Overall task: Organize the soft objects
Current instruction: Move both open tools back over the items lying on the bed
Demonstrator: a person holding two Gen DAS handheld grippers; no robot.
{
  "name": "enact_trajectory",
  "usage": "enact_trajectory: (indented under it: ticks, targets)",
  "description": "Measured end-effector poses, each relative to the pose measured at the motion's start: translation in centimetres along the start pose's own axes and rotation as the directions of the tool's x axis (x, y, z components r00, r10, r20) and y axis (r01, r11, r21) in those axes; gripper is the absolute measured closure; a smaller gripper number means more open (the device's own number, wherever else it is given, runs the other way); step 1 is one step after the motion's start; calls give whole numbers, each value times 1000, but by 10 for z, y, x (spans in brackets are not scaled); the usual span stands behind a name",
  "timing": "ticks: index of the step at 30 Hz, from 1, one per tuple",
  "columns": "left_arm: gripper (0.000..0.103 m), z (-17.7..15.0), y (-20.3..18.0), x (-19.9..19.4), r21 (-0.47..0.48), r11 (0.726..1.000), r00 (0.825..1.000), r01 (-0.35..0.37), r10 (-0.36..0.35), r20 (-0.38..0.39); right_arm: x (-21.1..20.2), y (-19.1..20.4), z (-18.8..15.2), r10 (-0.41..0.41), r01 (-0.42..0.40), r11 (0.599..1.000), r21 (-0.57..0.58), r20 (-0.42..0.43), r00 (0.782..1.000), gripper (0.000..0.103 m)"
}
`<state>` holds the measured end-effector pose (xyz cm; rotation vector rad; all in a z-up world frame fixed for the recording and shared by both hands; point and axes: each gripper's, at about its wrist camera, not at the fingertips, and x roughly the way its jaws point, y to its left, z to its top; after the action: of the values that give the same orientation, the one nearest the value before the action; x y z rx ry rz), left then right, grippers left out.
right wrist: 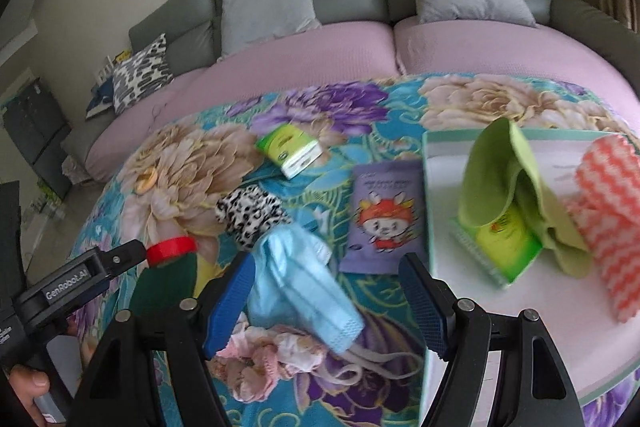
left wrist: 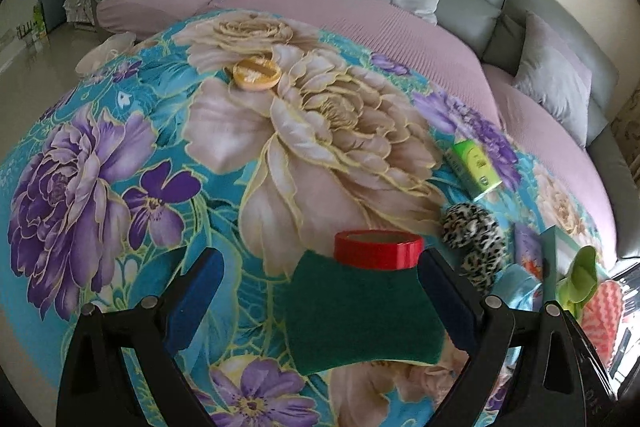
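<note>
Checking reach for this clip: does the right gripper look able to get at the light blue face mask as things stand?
Probably yes. The right gripper is open, and the light blue face mask lies on the floral cloth between its fingers with nothing on top. The leopard-print scrunchie sits just beyond it, close but apparently out of the way.

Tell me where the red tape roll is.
In the left wrist view the red tape roll lies on the floral cloth, touching the green scouring pad's far edge.
</note>
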<state>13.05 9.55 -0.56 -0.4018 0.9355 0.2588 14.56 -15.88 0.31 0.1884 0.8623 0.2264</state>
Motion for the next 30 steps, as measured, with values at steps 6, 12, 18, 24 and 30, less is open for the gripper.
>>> enact_trajectory:
  ticks: [6, 12, 18, 24, 30]
  targets:
    - [5, -2, 8, 10, -35, 999, 999, -11, 10, -42, 14, 10, -4, 13, -13, 1000, -10, -33, 999, 26]
    - [5, -3, 10, 12, -49, 998, 998, -31, 29, -52, 24, 20, -7, 27, -28, 999, -17, -56, 998, 26]
    - [5, -3, 9, 13, -41, 998, 997, -52, 50, -55, 30, 25, -8, 37, -39, 999, -23, -68, 997, 26]
    - [5, -3, 10, 15, -40, 997, 996, -64, 62, -57, 33, 27, -9, 40, -42, 999, -28, -78, 996, 25]
    - [5, -4, 8, 16, -33, 997, 995, -74, 71, -63, 39, 29, -10, 40, -43, 999, -31, -94, 995, 26]
